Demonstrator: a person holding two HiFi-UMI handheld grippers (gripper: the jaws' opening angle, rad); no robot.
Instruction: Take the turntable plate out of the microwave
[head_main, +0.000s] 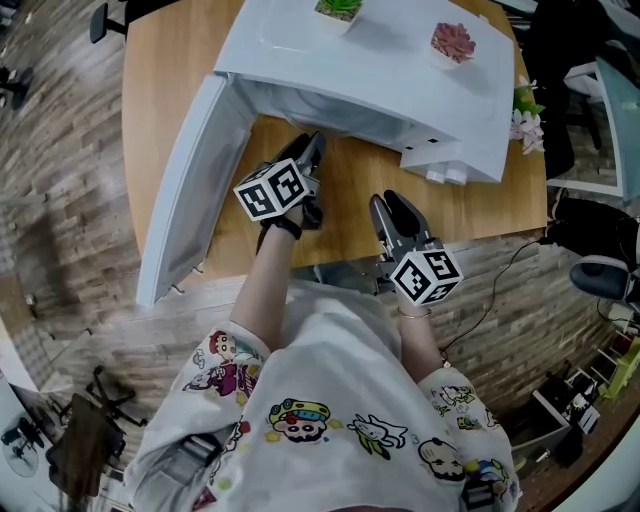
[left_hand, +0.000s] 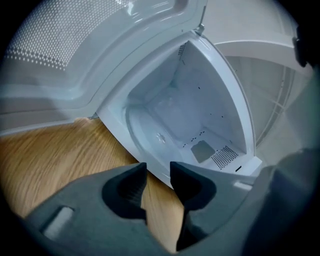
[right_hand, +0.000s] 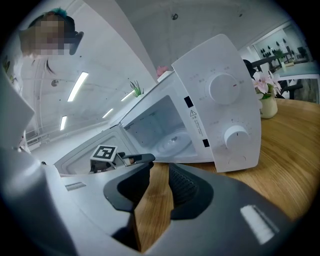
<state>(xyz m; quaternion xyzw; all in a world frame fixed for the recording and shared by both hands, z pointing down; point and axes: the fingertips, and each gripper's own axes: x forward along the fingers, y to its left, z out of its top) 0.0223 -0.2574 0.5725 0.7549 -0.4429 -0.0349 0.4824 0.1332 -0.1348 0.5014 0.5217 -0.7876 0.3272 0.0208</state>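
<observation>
The white microwave stands on the wooden table with its door swung wide to the left. Its clear glass turntable plate lies flat on the cavity floor, and it also shows in the right gripper view. My left gripper is open just in front of the cavity mouth with nothing between its fingers. Lower right of it, my right gripper hovers open and empty over the table, in front of the control panel.
Two small potted plants sit on top of the microwave. A vase of pink flowers stands on the table to the microwave's right. The table's front edge runs just in front of the person's body.
</observation>
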